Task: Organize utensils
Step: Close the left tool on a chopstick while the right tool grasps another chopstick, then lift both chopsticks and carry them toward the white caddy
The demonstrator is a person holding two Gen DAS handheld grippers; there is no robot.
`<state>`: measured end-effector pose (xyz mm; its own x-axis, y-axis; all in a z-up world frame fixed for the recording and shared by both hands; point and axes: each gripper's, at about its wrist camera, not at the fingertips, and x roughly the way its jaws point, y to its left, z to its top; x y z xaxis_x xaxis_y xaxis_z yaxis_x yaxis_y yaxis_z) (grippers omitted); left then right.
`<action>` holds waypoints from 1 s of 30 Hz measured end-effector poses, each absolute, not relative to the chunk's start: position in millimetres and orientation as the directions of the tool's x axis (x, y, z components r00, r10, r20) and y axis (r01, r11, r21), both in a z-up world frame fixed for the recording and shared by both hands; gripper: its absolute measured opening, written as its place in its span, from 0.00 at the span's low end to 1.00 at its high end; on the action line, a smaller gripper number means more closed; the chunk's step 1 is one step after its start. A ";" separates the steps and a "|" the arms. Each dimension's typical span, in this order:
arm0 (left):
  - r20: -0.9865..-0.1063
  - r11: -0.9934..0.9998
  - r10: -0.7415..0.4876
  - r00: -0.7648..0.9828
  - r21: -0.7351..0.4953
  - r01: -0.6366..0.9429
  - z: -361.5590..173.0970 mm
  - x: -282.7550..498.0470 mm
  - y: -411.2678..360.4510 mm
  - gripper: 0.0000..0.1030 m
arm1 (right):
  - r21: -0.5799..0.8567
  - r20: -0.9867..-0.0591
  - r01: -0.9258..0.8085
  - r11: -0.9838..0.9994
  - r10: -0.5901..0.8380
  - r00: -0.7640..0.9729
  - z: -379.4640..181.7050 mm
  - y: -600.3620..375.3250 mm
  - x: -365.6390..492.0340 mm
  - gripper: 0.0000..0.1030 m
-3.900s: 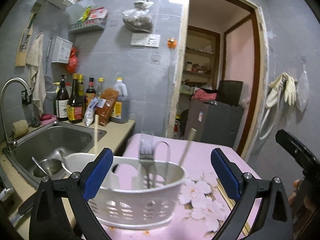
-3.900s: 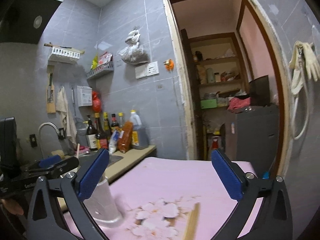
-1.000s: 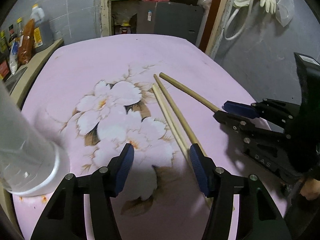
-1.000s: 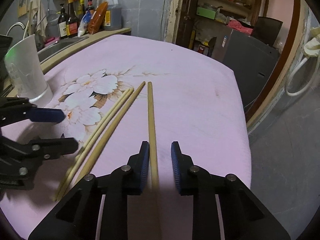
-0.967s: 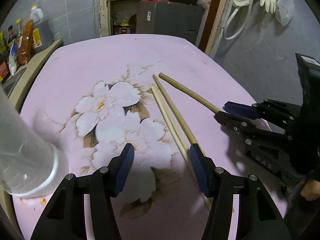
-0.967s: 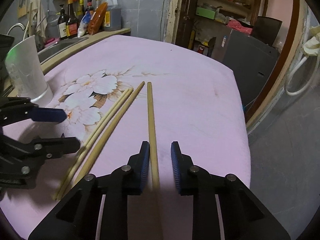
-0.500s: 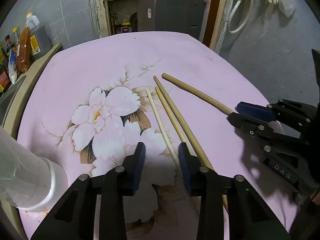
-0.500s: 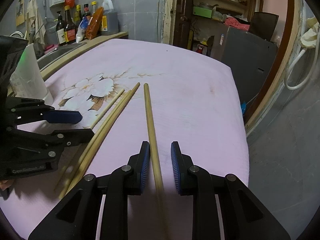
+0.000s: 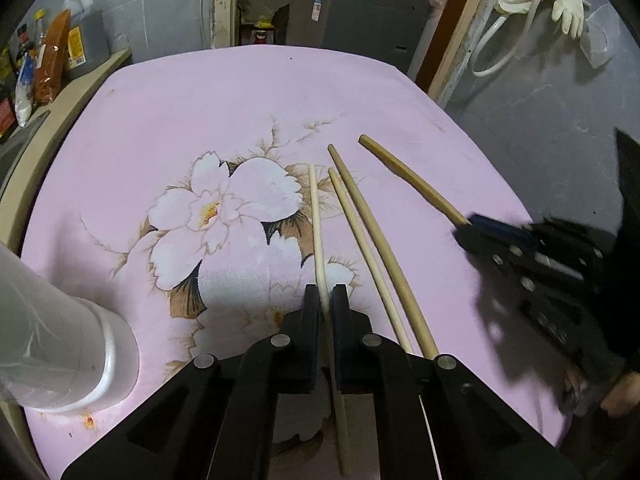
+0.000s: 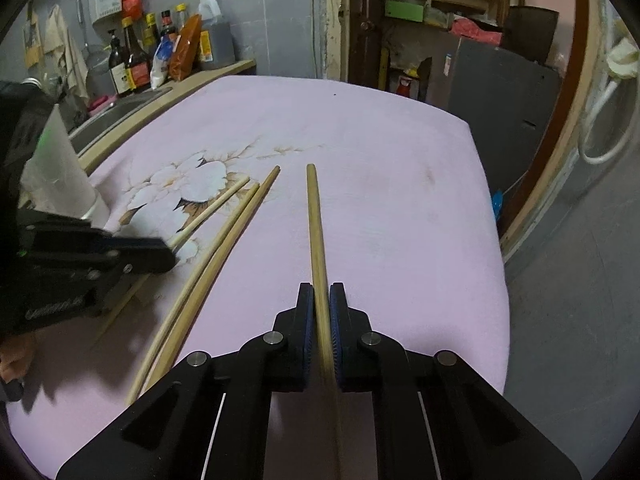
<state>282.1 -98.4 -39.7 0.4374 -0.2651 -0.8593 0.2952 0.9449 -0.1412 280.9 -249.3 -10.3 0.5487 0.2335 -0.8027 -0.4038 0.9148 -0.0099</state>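
— What's on the pink flowered tablecloth (image 9: 208, 92)?

— Four chopsticks, side by side. The left gripper (image 9: 326, 300) is clamped on the pale chopstick (image 9: 315, 208) lying over the flower print.

— And the right gripper (image 10: 320, 312)?

— Pinched tight on the darker chopstick (image 10: 314, 216), set apart to the right. The middle pair (image 9: 360, 220) lies untouched between them; a white cup (image 9: 52, 352) stands at the left.
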 end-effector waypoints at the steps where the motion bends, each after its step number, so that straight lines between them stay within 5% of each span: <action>1: -0.863 0.944 -0.266 0.429 -0.143 0.297 -39.0 283.4 -98.8 0.05 | -0.002 -0.809 -0.407 0.913 0.238 0.537 -10.7 -247.3 288.1 0.07; 16: -0.895 0.940 -0.270 0.355 -0.165 0.298 -34.9 310.2 -106.3 0.04 | 0.105 -0.870 -0.365 0.925 0.263 0.417 -14.0 -240.3 345.1 0.05; 30: -0.719 0.925 -0.369 0.589 -0.224 0.305 1.3 248.0 -82.3 0.02 | 0.179 -0.619 -0.373 0.911 0.399 0.677 34.7 -246.8 262.9 0.05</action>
